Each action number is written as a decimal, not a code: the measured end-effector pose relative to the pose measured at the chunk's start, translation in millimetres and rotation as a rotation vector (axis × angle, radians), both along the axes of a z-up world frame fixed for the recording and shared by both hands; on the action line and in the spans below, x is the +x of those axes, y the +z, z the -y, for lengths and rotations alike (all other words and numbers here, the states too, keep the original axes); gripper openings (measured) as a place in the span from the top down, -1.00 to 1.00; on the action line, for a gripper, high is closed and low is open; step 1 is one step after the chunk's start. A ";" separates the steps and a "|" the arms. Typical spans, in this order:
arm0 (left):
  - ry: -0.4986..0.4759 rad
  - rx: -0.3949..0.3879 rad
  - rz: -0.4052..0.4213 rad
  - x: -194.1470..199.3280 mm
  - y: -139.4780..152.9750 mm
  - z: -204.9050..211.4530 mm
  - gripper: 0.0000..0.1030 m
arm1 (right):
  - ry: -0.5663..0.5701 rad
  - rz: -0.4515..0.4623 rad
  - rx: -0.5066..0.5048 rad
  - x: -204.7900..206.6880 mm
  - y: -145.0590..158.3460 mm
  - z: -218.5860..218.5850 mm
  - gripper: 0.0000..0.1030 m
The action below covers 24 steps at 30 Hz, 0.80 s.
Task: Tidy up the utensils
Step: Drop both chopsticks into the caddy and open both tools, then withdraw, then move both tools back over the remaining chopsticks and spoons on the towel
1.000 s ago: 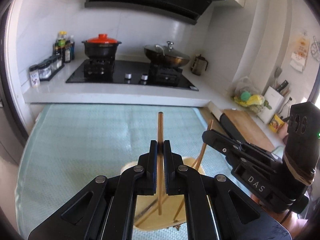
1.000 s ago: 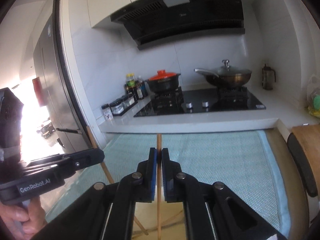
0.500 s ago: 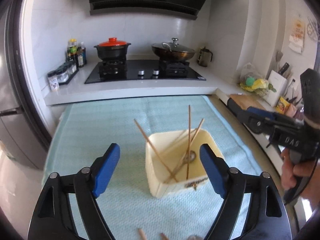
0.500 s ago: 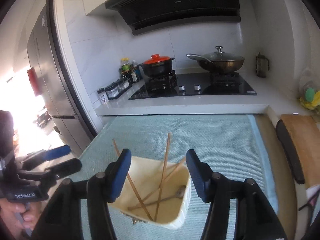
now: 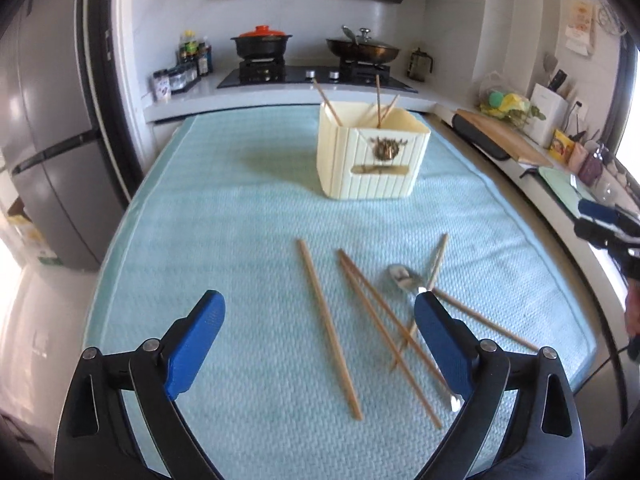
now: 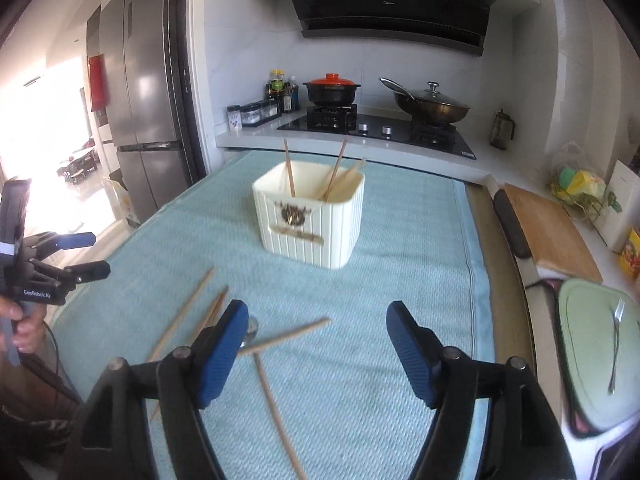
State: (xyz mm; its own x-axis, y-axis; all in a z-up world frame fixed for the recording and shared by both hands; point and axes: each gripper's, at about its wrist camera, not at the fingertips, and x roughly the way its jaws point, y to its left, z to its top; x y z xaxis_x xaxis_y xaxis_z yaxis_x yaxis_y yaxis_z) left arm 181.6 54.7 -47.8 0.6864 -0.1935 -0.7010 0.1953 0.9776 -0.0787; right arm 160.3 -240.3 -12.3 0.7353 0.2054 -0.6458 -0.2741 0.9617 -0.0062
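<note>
A cream utensil box (image 5: 372, 156) stands on the blue-green mat and holds three chopsticks upright; it also shows in the right wrist view (image 6: 310, 216). Several loose wooden chopsticks (image 5: 328, 324) and a metal spoon (image 5: 405, 278) lie on the mat in front of it. My left gripper (image 5: 316, 334) is open and empty, low over the loose chopsticks. My right gripper (image 6: 316, 344) is open and empty; loose chopsticks (image 6: 288, 336) lie by its left finger. The spoon (image 6: 251, 327) is mostly hidden behind that finger.
A mat (image 5: 240, 208) covers the table. Behind it is a counter with a stove, a red-lidded pot (image 6: 332, 90) and a wok (image 6: 434, 106). To the right are a wooden board (image 6: 548, 232) and a green tray with a fork (image 6: 616, 354). A fridge stands at the left.
Both grippers let go of their chopsticks into the box, opened, and pulled back and down from the box. The loose chopsticks and spoon on the mat have come into view.
</note>
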 end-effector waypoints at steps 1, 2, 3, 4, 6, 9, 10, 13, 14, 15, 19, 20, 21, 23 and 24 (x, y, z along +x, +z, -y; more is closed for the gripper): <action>0.010 -0.021 -0.010 -8.2 -9.0 0.5 -0.87 | -0.017 -0.004 0.006 -15.1 -12.9 -1.0 -0.42; 0.017 -0.044 -0.021 -15.5 -18.1 2.0 -0.87 | -0.035 -0.010 0.015 -27.0 -25.5 -2.5 -0.42; 0.024 -0.061 -0.027 -22.5 -25.6 3.1 -0.87 | -0.052 -0.018 0.029 -38.0 -38.2 -2.9 -0.42; 0.028 -0.074 -0.031 -27.8 -31.2 3.8 -0.87 | -0.067 -0.023 0.041 -48.6 -51.7 -4.6 -0.42; 0.027 -0.083 -0.044 -35.1 -41.4 7.7 -0.87 | -0.104 -0.024 0.035 -65.7 -75.8 -7.4 -0.42; 0.023 -0.050 -0.052 -40.3 -51.1 12.1 -0.87 | -0.134 -0.056 0.030 -81.6 -97.9 -13.9 -0.42; 0.021 -0.050 -0.056 -43.5 -54.2 12.1 -0.87 | -0.127 -0.054 0.017 -85.8 -101.3 -16.4 -0.42; 0.030 -0.063 -0.068 -43.5 -58.7 13.0 -0.87 | -0.112 -0.042 -0.035 -91.1 -104.4 -23.4 -0.42; 0.033 -0.068 -0.069 -44.8 -60.0 13.2 -0.87 | -0.101 -0.041 -0.039 -89.0 -103.1 -25.9 -0.42; 0.034 -0.071 -0.071 -44.5 -60.4 13.9 -0.87 | -0.091 -0.038 -0.042 -88.7 -102.5 -28.3 -0.42; 0.039 -0.050 -0.064 -48.5 -62.2 16.7 -0.87 | -0.055 -0.021 -0.038 -88.3 -99.3 -37.1 -0.42; 0.040 -0.048 -0.064 -49.0 -62.7 16.1 -0.87 | -0.048 -0.021 -0.036 -87.5 -99.2 -39.2 -0.42; 0.043 -0.048 -0.065 -49.0 -62.9 15.5 -0.87 | -0.045 -0.020 -0.036 -86.8 -99.8 -41.1 -0.42; 0.049 -0.051 -0.071 -48.2 -64.4 13.3 -0.87 | -0.041 -0.018 -0.031 -86.6 -101.4 -42.7 -0.42; 0.054 -0.050 -0.073 -47.7 -65.2 12.1 -0.87 | -0.042 -0.020 -0.025 -86.4 -102.1 -42.5 -0.42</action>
State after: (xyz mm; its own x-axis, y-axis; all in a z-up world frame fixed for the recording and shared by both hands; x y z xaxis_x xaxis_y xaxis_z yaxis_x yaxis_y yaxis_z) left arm 133.9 42.6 -113.0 0.6445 -0.1938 -0.7396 0.1342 0.9810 -0.1401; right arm 73.8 -197.9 -114.4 0.7301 0.1588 -0.6647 -0.2343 0.9718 -0.0252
